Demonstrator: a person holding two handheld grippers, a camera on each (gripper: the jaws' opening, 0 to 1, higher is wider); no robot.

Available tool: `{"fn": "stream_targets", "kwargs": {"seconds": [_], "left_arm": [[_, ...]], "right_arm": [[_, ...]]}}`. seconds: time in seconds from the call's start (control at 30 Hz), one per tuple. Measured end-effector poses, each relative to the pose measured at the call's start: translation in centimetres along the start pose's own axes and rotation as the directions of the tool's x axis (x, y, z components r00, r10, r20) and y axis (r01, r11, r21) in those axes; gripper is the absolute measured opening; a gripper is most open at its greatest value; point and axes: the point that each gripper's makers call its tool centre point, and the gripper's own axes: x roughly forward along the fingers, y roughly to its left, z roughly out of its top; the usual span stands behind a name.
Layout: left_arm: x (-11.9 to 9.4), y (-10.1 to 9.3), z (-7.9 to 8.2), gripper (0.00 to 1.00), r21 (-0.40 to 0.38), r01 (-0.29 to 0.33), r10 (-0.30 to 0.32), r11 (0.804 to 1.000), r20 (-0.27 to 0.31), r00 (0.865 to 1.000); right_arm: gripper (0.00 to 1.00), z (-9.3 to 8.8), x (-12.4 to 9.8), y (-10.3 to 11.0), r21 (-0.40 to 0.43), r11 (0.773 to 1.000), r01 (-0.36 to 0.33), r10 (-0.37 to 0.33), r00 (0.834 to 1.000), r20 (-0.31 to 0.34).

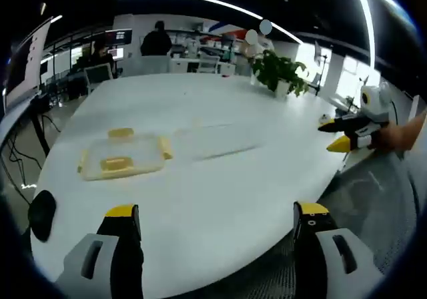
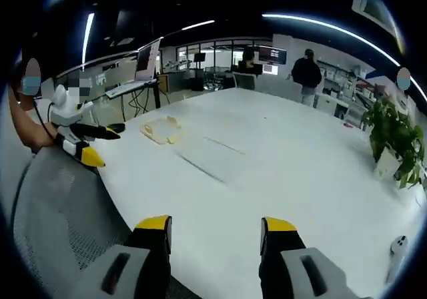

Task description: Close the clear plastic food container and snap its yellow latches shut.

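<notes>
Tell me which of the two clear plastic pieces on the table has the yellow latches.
The lid, the piece lying further from the potted plant. Yellow latches sit on its edges; the container beside it is plain clear plastic, hardly visible against the white table.

One white table (image 1: 220,179), one yellow-latched lid (image 1: 123,157), one clear container (image 1: 217,141), one potted plant (image 1: 280,72), two grippers: left (image 1: 217,222), right (image 2: 215,229).

On the table (image 1: 200,192), the lid (image 1: 125,157) lies ahead-left of the left gripper (image 1: 217,220), the container (image 1: 213,141) beside it, the plant (image 1: 280,72) beyond.
</notes>
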Motion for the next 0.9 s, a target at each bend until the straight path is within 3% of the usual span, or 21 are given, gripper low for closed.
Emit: {"fn": "stream_targets", "kwargs": {"seconds": [0.9], "left_arm": [[-0.01,0.04,0.06,0.95,0.006,-0.002,0.002,1.000,0.002,1.000]], "right_arm": [[0.52,-0.03,0.00,-0.06,0.004,1.000,0.003,-0.003,1.000,-0.001]]}}
